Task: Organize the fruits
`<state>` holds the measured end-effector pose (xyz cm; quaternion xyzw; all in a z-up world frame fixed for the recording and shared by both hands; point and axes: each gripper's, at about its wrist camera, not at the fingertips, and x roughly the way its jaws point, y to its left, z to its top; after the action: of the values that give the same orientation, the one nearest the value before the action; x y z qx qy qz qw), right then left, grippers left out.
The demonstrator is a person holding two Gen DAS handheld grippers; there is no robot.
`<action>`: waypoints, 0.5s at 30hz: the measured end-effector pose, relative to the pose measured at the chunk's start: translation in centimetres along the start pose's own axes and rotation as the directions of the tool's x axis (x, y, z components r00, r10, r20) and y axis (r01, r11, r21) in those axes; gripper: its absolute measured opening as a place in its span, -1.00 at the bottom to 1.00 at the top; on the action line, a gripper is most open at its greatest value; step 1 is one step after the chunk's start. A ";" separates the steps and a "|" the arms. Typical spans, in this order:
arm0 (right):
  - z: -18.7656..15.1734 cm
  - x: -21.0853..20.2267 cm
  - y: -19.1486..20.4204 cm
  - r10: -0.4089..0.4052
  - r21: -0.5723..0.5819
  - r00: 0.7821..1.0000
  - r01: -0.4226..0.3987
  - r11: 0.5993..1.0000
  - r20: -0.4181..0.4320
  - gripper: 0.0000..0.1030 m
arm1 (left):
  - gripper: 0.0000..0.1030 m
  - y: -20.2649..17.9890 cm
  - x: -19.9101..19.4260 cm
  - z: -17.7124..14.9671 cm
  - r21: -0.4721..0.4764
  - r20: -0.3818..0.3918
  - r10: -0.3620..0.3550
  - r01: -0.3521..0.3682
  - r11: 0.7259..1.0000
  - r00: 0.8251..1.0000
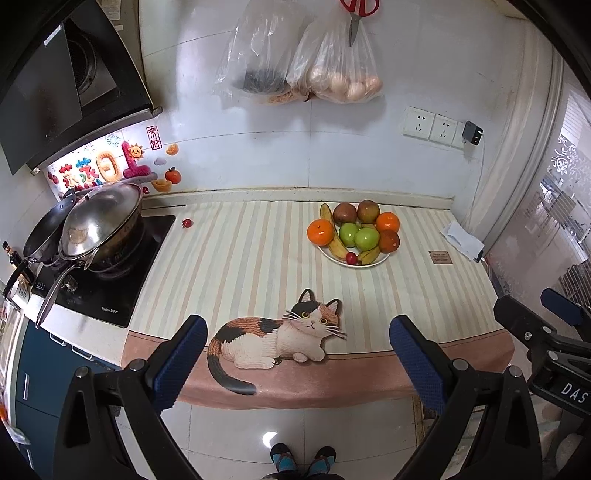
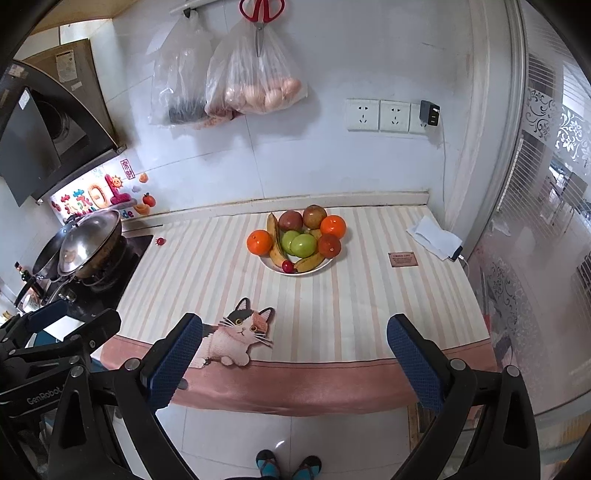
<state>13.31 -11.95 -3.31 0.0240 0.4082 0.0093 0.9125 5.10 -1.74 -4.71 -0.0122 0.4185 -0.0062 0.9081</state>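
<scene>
A white plate (image 1: 334, 257) (image 2: 269, 265) stands far back on the striped cloth, piled with oranges (image 1: 320, 232) (image 2: 259, 242), green apples (image 1: 366, 238) (image 2: 303, 245), reddish apples (image 1: 345, 213) (image 2: 290, 220), bananas (image 1: 334, 240) (image 2: 275, 240) and a small red fruit (image 1: 351, 258) (image 2: 287, 266). One small red fruit (image 1: 187, 223) (image 2: 160, 242) lies alone near the stove. My left gripper (image 1: 298, 354) hangs open over the counter's front edge, nothing between its fingers. My right gripper (image 2: 295, 354) is likewise open and empty, well short of the plate.
A stove (image 1: 99, 288) with a lidded wok (image 1: 99, 225) (image 2: 90, 240) fills the left. Plastic bags (image 1: 332, 70) (image 2: 255, 81) and red scissors (image 1: 358, 14) hang on the wall. A folded white cloth (image 1: 463, 240) (image 2: 436, 236) lies far right. A person's feet (image 1: 303, 459) stand below.
</scene>
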 end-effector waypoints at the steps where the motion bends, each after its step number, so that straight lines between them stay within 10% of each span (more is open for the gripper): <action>1: 0.0 0.2 -0.1 0.000 0.000 1.000 0.000 1.000 -0.003 0.98 | 0.96 0.0 0.1 0.0 0.001 -0.001 0.004 -0.004 1.000 1.000; 15: 0.5 2.0 -0.3 0.007 -0.002 1.000 -0.007 1.000 -0.024 0.98 | 0.97 0.2 1.0 0.3 -0.001 -0.008 0.002 -0.002 1.000 1.000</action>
<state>14.99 -12.15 -4.47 0.0244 0.4189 0.0132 0.9076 5.99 -1.54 -5.29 -0.0121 0.4223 -0.0053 0.9063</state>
